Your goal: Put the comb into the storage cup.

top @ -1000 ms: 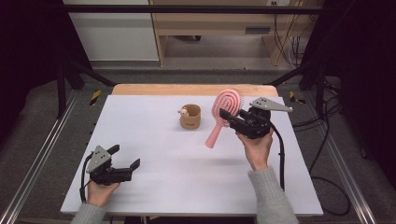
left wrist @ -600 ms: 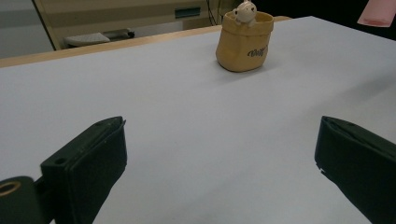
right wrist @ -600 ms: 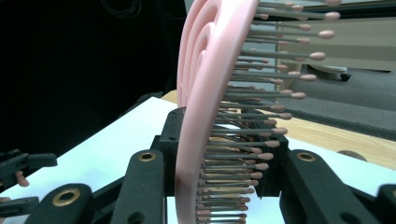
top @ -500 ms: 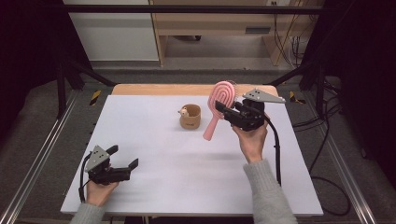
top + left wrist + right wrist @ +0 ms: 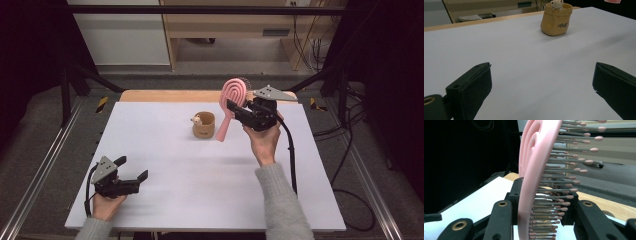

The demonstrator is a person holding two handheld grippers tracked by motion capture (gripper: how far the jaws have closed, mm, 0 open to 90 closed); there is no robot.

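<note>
Two hand-held grippers, high view: right hand-held gripper point(image 5: 235, 111) clamped on pink hairbrush point(image 5: 231, 102), carried left and up since a second ago, handle now just right of tan cup point(image 5: 204, 125) mid-counter point(image 5: 165, 165); insertion likely next. Left hand-held gripper point(image 5: 134, 169) wide open, empty, near-left. Left gripper view: cup point(image 5: 555, 19) far ahead. Right gripper view: hairbrush point(image 5: 534, 180) pinched between closed jaws.

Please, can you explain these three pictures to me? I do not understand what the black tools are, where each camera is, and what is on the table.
A person sits at a white table holding a two-jaw tool in each hand. One camera looks down from above; one rides on each tool, looking along its black jaws. The right hand-held gripper is shut on a pink hairbrush, lifted above the table; its own camera sees the bristles up close. The left hand-held gripper rests near the table's front edge, open and empty. A small tan pouch-shaped cup with a little bear figure stands on the table.
</note>
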